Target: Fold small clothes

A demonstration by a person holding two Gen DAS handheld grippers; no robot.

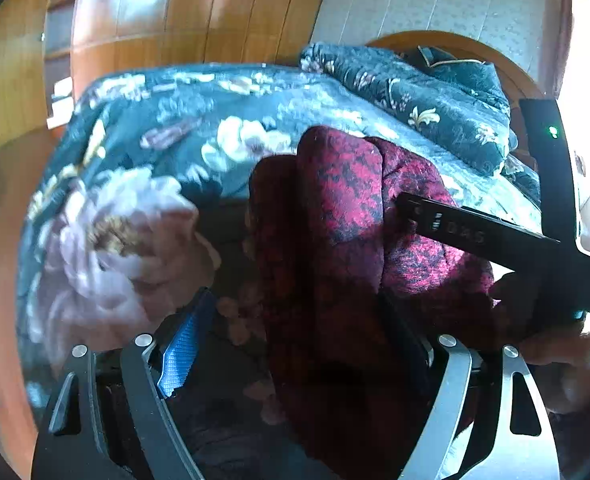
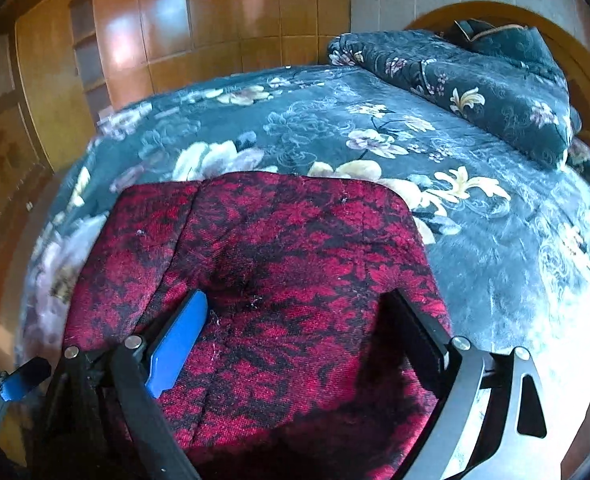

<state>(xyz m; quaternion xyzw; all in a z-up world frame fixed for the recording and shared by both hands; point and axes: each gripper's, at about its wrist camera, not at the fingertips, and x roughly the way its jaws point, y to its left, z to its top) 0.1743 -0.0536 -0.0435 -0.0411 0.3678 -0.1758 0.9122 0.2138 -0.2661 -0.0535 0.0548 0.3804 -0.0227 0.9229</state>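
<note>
Cloth of the red garment (image 2: 279,280) looks soft, light and limp, lying bunched on the bed (image 2: 495,280). Right gripper (image 2: 295,332) and left gripper (image 1: 295,344) gape over it, holding nothing; corners offer the best hold.

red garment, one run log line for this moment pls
red garment: folded, on floral bedspread | left gripper: open | right gripper: open, over garment

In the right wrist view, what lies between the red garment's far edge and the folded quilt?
Only bare floral bedspread separates the red garment from the folded quilt, seen in the right wrist view.
</note>
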